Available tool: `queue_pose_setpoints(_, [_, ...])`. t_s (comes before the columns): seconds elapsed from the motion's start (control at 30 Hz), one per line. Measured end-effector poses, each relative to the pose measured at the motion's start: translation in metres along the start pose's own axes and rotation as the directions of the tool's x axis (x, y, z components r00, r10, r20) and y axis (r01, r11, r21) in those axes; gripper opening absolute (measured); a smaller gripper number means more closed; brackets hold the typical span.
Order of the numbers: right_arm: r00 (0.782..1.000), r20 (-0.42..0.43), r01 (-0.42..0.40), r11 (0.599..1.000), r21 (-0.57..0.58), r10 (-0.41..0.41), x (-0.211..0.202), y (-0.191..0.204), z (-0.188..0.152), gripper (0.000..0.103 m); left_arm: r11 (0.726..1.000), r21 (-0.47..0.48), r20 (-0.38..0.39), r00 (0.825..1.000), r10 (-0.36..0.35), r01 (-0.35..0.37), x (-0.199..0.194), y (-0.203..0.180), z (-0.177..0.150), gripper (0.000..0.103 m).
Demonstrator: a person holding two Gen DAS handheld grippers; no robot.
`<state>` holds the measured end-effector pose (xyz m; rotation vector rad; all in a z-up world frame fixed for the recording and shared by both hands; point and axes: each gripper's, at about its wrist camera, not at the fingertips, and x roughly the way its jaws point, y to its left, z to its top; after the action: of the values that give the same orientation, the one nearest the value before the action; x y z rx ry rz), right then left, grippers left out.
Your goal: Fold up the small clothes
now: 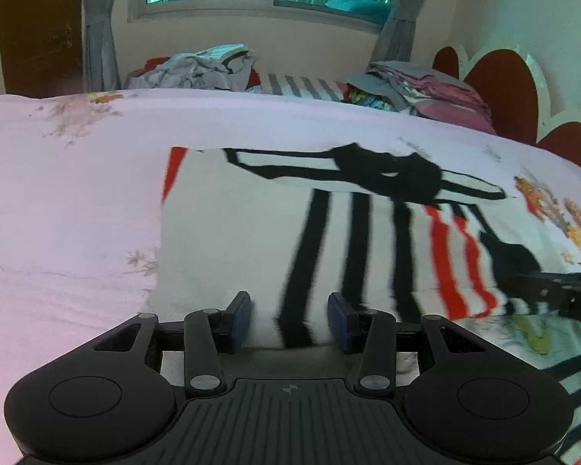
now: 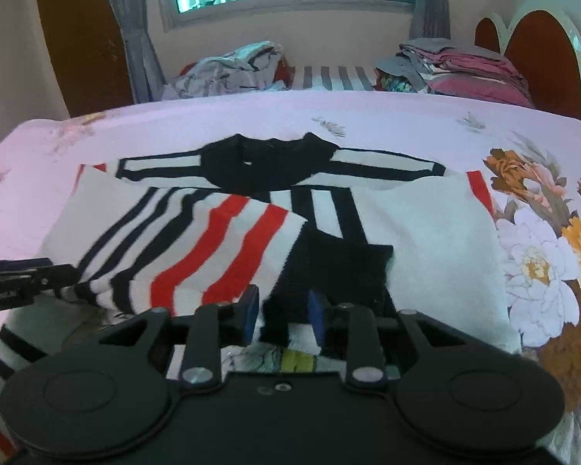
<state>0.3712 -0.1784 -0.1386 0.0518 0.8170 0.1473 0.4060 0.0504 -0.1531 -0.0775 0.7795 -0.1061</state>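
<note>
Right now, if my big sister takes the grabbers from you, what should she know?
Left gripper: open, low over the near hem of the striped sweater, nothing clamped.
Right gripper: open, fingers on either side of the black cuff, not shut on it.
The sweater lies flat on the pink floral bedsheet, collar away from you.
Done: the red-striped sleeve is folded across the front.
Left: the other sleeve, then folding the body. Folded pile sits near the headboard.

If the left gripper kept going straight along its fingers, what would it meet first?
Most likely the white striped shirt spread on the bed: the left gripper is open, low over its near edge, with cloth directly between and ahead of the fingers. Depth is hard to judge here.
</note>
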Motion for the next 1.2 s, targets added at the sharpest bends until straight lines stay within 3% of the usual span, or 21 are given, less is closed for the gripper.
queue_pose_setpoints(0.1, [1.000, -0.004, -0.019, 1.000, 0.010, 0.019, -0.008, -0.001, -0.003, 0.031, 1.000, 0.016, -0.012, 1.000, -0.010, 0.011, -0.007, -0.017, -0.002, 0.046])
queue_pose_setpoints(0.2, [0.999, -0.002, -0.034, 0.999, 0.005, 0.034, -0.016, 0.000, -0.006, 0.034, 1.000, 0.013, -0.011, 1.000, -0.023, 0.023, -0.014, -0.032, -0.003, 0.059])
queue_pose_setpoints(0.53, [0.997, -0.031, -0.067, 0.997, -0.042, 0.066, -0.030, -0.004, -0.025, 0.039, 0.998, 0.065, -0.032, 0.999, -0.025, 0.027, -0.022, -0.081, -0.021, 0.059])
queue_pose_setpoints(0.83, [0.993, -0.084, -0.094, 0.993, -0.077, 0.088, -0.032, -0.010, -0.048, 0.040, 0.992, 0.122, -0.066, 0.997, 0.040, -0.032, -0.015, -0.093, -0.051, 0.059])
queue_pose_setpoints(1.03, [0.996, -0.093, -0.026, 0.990, -0.136, 0.013, -0.033, -0.023, -0.068, 0.040, 0.990, 0.130, -0.078, 0.995, 0.070, -0.060, -0.025, -0.083, -0.058, 0.067])
queue_pose_setpoints(1.2, [0.995, -0.082, 0.041, 0.993, -0.110, -0.050, -0.046, -0.037, -0.077, 0.040, 0.990, 0.128, -0.090, 0.993, 0.078, -0.066, -0.036, -0.070, -0.067, 0.068])
